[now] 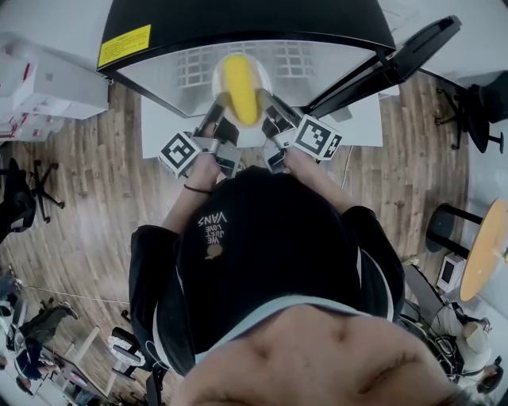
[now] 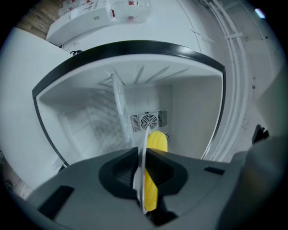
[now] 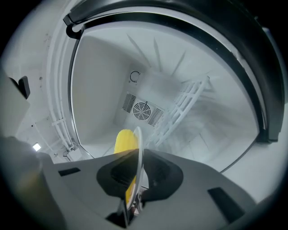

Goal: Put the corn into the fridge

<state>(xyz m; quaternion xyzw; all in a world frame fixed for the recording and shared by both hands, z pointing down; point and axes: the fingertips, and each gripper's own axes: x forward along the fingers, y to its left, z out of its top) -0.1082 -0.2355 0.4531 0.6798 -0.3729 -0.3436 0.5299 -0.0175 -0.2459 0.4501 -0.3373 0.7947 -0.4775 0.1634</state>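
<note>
The corn point(image 1: 240, 89) is not yet put away, though most of the way there is covered. It lies on a white plate point(image 1: 266, 79) that is carried by both grippers at once. The left gripper point(image 1: 217, 109) is clenched on the plate's rim at one side and the right gripper point(image 1: 267, 109) is clenched on the rim opposite, so the corn sits between the two, just ahead of their tips. In each gripper view the thin rim runs edge-on between the closed jaws, with the yellow cob just to the inner side of it. The fridge point(image 1: 238, 24) stands with its door point(image 1: 413, 47) swung open, and both grippers point level into its pale interior. A round fan vent point(image 3: 141, 108) shows straight ahead of them on the back wall, and a wire shelf point(image 3: 180, 112) off to the side. The plate seems to hang at the mouth of the compartment; whether it touches any surface inside cannot be told. What appears left is to carry the plate deeper in, set it down, release both grips and draw the grippers out.
</note>
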